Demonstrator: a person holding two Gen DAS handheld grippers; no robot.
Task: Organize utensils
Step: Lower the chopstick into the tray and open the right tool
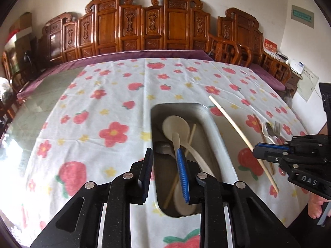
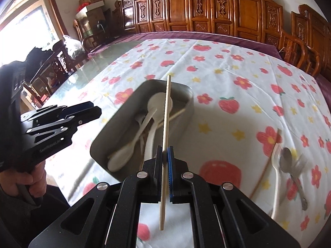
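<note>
One chopstick (image 2: 165,136) sits clamped in right claw (image 2: 164,157).

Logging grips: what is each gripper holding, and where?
Right gripper pinches a chopstick near its lower end. Left gripper is open, empty.

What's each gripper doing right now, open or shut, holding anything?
Left gripper: open, nothing between the pads, above the grey metal tray.
Right gripper: shut on a long pale wooden chopstick.
</note>
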